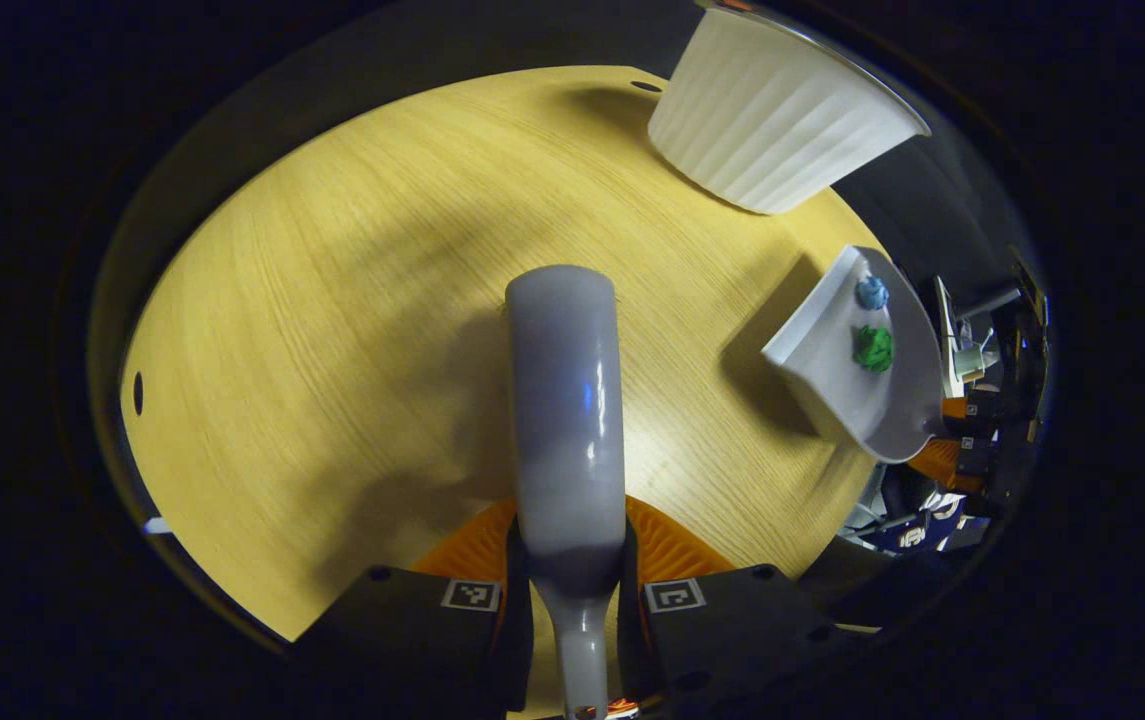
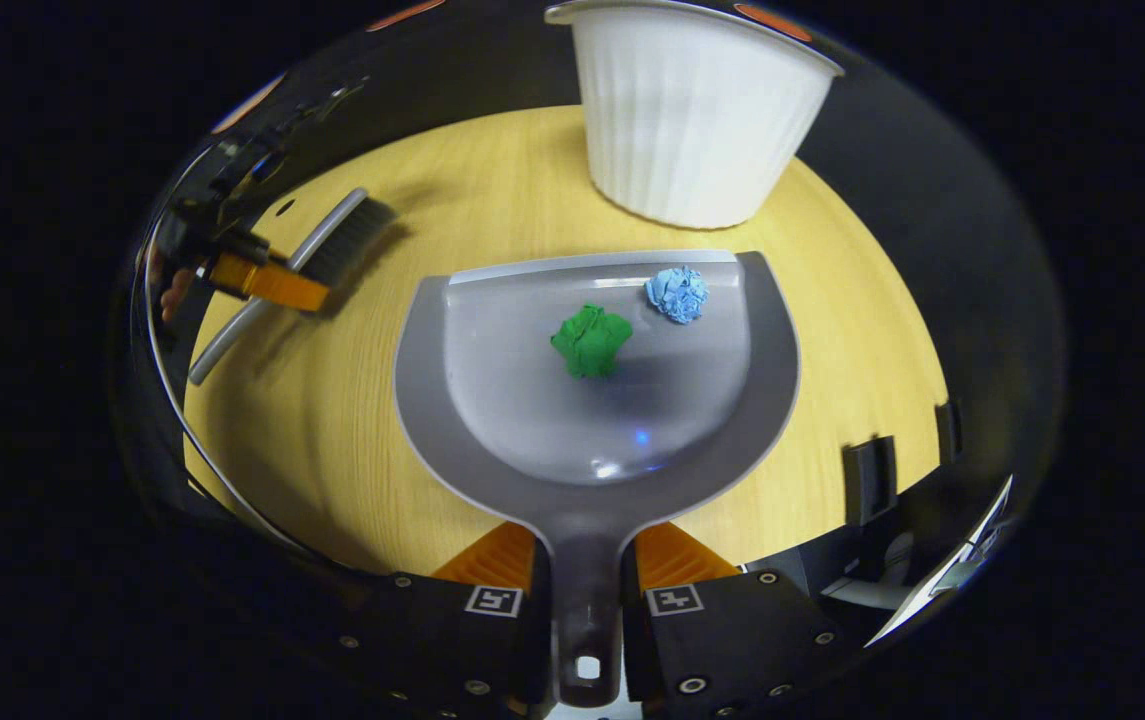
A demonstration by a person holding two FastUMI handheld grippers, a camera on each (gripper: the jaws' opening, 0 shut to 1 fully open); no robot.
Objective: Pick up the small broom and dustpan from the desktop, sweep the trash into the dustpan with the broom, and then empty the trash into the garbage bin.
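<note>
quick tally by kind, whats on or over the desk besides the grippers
paper balls: 2, green and blue, both in the dustpan
dustpan: 1
broom: 1
white bin: 1
total: 5

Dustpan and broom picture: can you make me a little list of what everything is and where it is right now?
dustpan: held by its handle in the right gripper, above the wooden desktop
trash: green paper ball and blue paper ball, both inside the dustpan
broom: gripped in the left gripper
garbage bin: white, ribbed, standing on the desktop just beyond the dustpan
left to do: tip the trash into the bin
</note>
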